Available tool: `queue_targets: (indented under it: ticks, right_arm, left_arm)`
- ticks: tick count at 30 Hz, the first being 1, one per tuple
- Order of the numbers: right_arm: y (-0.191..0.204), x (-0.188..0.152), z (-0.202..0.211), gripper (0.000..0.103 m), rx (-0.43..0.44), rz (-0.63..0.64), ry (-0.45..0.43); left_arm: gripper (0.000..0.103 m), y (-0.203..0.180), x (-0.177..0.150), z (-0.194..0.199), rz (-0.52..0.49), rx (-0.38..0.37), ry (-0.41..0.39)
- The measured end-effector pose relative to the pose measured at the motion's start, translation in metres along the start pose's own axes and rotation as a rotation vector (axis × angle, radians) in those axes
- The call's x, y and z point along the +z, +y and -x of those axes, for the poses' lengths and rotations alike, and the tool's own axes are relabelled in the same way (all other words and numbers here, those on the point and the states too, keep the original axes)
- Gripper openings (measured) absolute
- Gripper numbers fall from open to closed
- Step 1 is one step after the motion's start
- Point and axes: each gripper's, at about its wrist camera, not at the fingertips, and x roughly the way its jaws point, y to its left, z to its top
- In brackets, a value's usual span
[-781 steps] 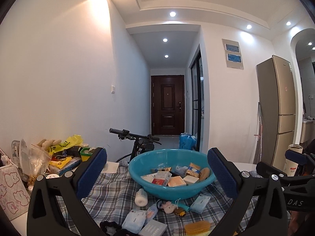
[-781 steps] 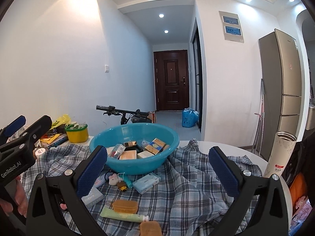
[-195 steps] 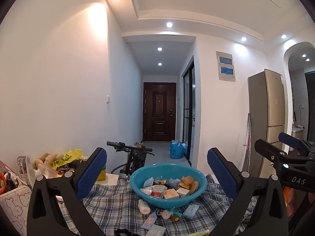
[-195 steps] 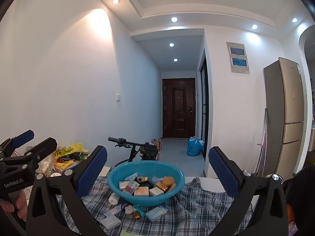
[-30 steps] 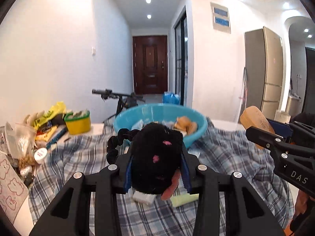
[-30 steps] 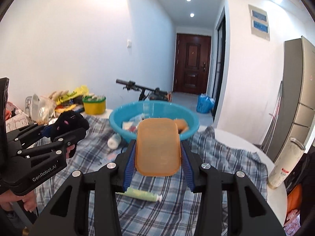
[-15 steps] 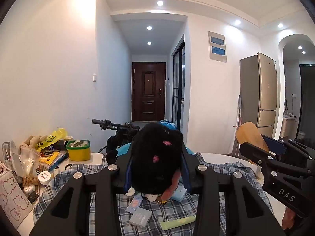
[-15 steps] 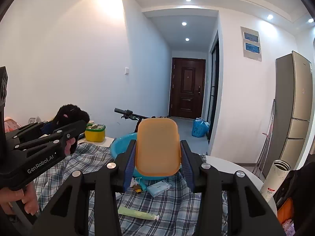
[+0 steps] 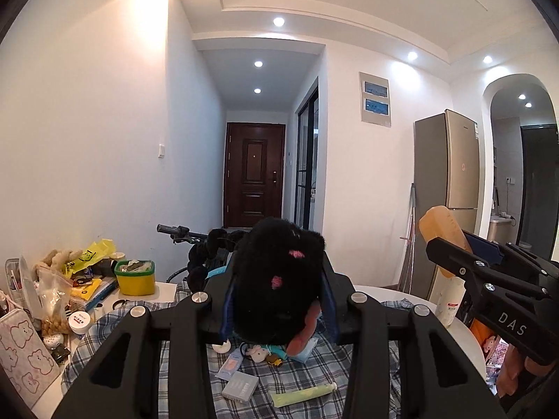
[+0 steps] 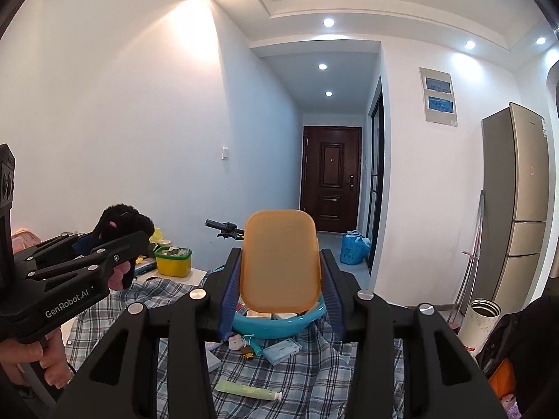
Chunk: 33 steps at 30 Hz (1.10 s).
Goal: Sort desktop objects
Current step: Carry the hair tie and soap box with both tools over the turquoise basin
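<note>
My left gripper [image 9: 277, 296] is shut on a black plush toy [image 9: 279, 279] with pink spots, held high above the table. It also shows in the right wrist view [image 10: 122, 223]. My right gripper [image 10: 279, 289] is shut on an orange plastic box [image 10: 279, 265], also held high; the box shows at the right of the left wrist view [image 9: 442, 227]. The teal basin [image 10: 279, 323] with small boxes sits on the plaid cloth [image 10: 307, 380], mostly hidden behind the orange box. A green tube [image 10: 248, 391], small boxes [image 9: 241, 386] and trinkets lie on the cloth.
A yellow tub with green rim [image 9: 135, 277] and a heap of bags and books [image 9: 70, 279] stand at the table's left. A white tumbler [image 10: 480, 316] stands at the right. A bicycle handlebar [image 9: 174, 232] is behind the table.
Both grippers have risen and tilted up with their objects over the last second. The basin now sits lower and is mostly hidden behind them.
</note>
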Motion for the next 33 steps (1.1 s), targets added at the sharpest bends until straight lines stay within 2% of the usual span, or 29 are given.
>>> queue_targets:
  ticks: [13,24,33]
  right_arm:
    - [-0.003,0.001,-0.01,0.042,-0.008,0.009,0.01]
    - [-0.015,0.01,-0.058,0.042,-0.024,-0.01,0.04]
    - [-0.02,0.032,-0.095,0.042,-0.028,0.008,0.032]
  left_arm:
    - [0.042,0.003,0.0,-0.011,0.001,0.014,0.005]
    - [0.042,0.019,0.015,-0.064,0.01,0.034,0.021]
    - [0.042,0.034,0.038,-0.117,0.031,0.049,0.011]
